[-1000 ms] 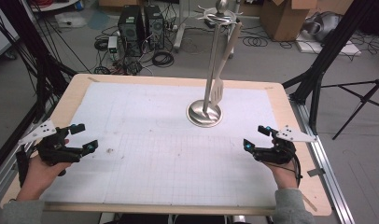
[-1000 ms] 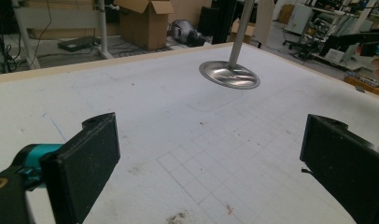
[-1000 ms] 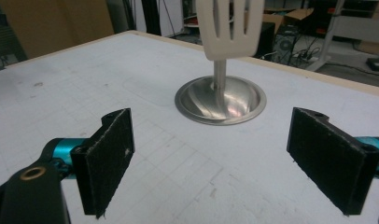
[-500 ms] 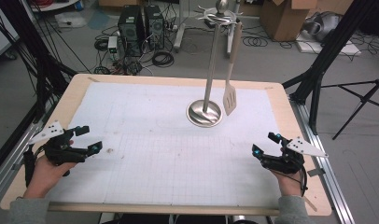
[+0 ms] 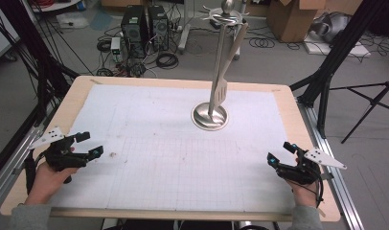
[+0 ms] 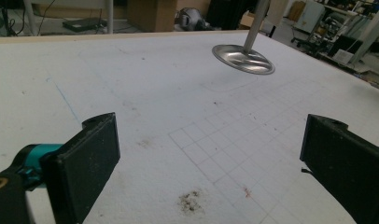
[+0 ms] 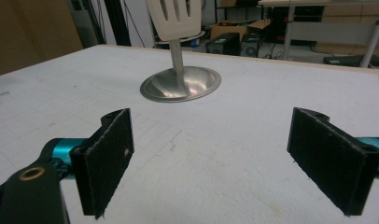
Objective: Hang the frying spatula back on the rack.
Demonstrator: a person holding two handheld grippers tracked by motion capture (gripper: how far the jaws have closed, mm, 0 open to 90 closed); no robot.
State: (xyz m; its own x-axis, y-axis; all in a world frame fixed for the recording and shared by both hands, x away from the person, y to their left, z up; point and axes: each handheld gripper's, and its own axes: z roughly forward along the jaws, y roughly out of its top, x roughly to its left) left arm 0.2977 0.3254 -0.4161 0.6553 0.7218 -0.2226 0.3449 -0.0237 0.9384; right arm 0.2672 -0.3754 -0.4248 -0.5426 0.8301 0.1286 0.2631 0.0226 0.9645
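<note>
- Landmark: tall polished steel utensil stand with a round dished base (image 5: pixel 209 116), on the white gridded paper-covered surface (image 5: pixel 159 143), far of centre.
- Pale wooden slotted spatula (image 5: pixel 221 87) hangs from the stand's top hook, tilted; the blade sits beside the pole, above the base. It looks loosely hung.
- Left gripper (image 5: pixel 89 146) sits near and well left of the stand, fingers (image 6: pixel 92 158) spread wide, nothing between them.
- Right gripper (image 5: pixel 279 154) sits near and right of the stand, well apart from it, fingers (image 7: pixel 106 154) also released, empty.
- Risk: a fast reach knocks the pole, and the top-heavy stand rocks or tips.
- Risk: a free-hanging spatula shifts as the fingers close, so they may pinch only the blade's edge and slip.
- Risk: pulling sideways instead of lifting off the hook drags the stand along.
</note>
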